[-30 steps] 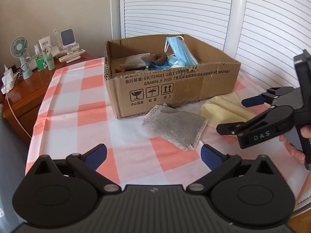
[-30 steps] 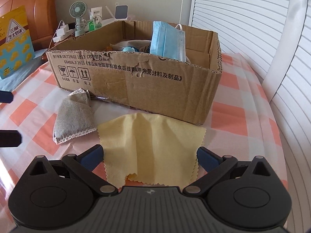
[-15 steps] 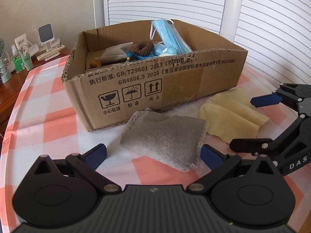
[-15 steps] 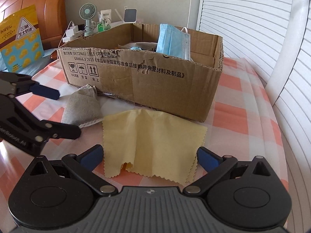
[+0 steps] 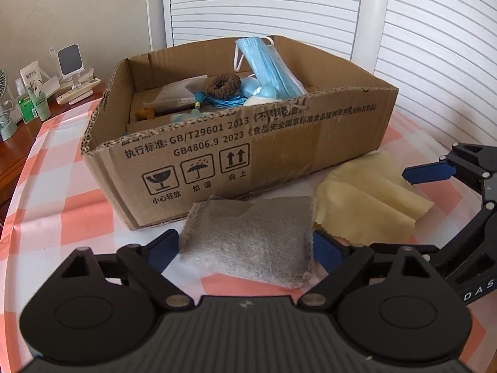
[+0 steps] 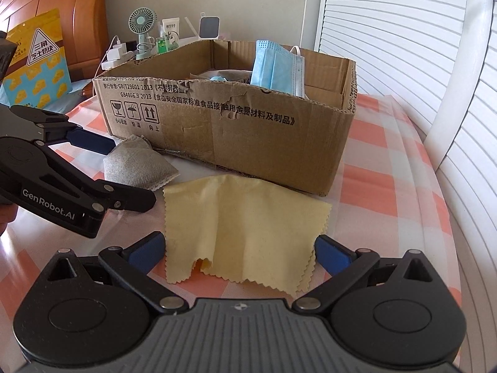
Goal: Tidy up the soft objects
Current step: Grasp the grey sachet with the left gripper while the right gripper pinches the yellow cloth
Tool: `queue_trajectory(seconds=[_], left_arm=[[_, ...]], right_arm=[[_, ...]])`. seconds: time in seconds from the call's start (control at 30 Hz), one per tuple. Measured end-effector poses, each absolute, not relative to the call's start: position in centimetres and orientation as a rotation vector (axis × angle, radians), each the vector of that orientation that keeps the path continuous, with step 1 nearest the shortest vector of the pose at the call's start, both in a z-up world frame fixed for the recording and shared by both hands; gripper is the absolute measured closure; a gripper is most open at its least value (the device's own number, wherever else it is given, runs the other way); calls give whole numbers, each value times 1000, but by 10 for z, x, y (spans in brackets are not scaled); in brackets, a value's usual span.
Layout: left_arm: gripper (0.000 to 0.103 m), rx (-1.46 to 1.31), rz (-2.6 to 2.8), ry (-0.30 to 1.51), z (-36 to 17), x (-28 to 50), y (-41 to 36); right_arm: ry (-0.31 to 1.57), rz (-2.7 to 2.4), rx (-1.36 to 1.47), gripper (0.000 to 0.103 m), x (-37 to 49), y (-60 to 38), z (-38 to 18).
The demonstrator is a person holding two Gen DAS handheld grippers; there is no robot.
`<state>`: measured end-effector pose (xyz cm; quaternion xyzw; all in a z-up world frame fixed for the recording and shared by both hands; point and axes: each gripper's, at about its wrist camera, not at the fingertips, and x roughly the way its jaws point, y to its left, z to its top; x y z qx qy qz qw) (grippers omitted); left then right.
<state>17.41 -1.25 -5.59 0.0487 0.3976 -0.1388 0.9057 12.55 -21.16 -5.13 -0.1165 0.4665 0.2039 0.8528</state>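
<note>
Through your left wrist camera, your left gripper (image 5: 245, 248) sits low over the checked tablecloth (image 5: 62, 205) with the grey mesh pouch (image 5: 248, 239) lying between its blue pads (image 5: 324, 248). The jaws have just been closing in on the pouch; the pads stand right at its two sides, but you cannot tell here whether they press on it yet. The pouch lies just in front of the near wall of the cardboard box (image 5: 279, 143). To its right, touching its edge, lies the yellow cloth (image 5: 366, 205), partly folded over itself. Your right gripper (image 5: 435, 208) comes in from the right edge, over the cloth's far right side. Inside the box a blue face mask (image 5: 270, 68) leans upright, with a brown hair scrunchie (image 5: 223, 85) to its left.

Through your right wrist camera, your right gripper (image 6: 239, 250) is spread wide, its blue pads either side of the near edge of the yellow cloth (image 6: 245, 227), touching nothing. The cloth lies flat, just in front of the box (image 6: 248, 136). At the left, your left gripper (image 6: 127, 174) straddles the grey pouch (image 6: 136, 168), one finger on the far side, one on the near. The face mask (image 6: 276, 66) stands up out of the box.
</note>
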Motion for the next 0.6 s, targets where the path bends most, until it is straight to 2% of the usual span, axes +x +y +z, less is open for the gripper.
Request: queue_trajectory(seconds=[0.07, 0.2, 0.6], left_arm=[[28, 89, -280, 825, -54, 173, -12], [34, 82, -245, 830, -50, 166, -8], [35, 46, -168, 857, -46, 137, 20]], right_arm=[[983, 425, -245, 0, 125, -211, -51], [989, 417, -246, 0, 127, -209, -51], [1006, 379, -242, 0, 137, -200, -53]])
